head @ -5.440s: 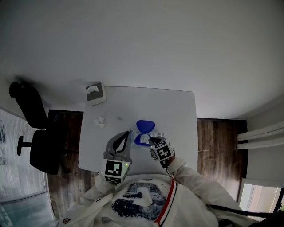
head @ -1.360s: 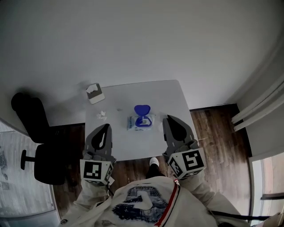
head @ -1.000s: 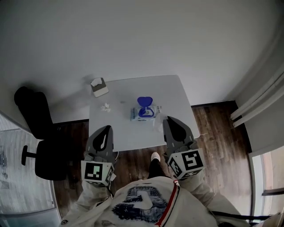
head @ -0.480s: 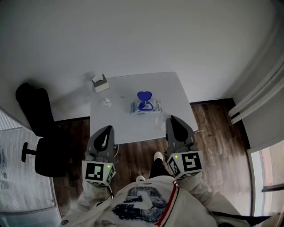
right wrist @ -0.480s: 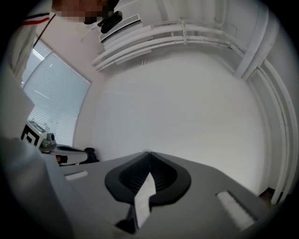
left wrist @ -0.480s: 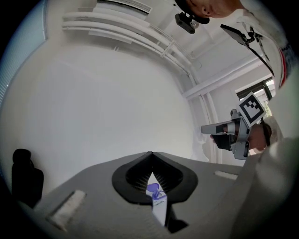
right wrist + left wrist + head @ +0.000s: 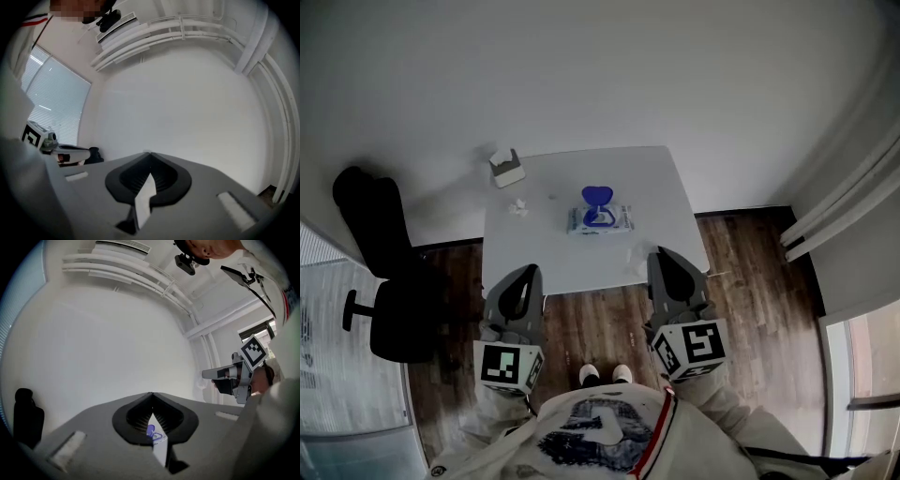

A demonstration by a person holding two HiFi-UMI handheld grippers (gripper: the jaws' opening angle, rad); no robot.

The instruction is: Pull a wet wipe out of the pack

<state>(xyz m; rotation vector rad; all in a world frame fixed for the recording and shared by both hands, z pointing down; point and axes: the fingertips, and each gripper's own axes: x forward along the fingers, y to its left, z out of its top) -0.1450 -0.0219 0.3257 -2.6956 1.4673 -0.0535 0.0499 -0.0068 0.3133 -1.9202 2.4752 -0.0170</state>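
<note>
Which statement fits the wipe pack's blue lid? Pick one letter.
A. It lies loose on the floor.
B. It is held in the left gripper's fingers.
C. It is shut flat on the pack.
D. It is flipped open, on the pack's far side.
D: in the head view the blue lid is swung open at the far edge of the wipe pack, which lies on the table, away from both grippers.

So there's a white table [image 7: 661,183] pushed against a plain white wall [image 7: 581,66], sitting on dark wood floor [image 7: 750,281]. A small tissue box [image 7: 506,167] sits at the table's far left corner, with a crumpled white scrap [image 7: 518,207] near it. A black office chair [image 7: 380,281] is parked just left of the table, and a pair of white shoes [image 7: 605,375] shows down below.
</note>
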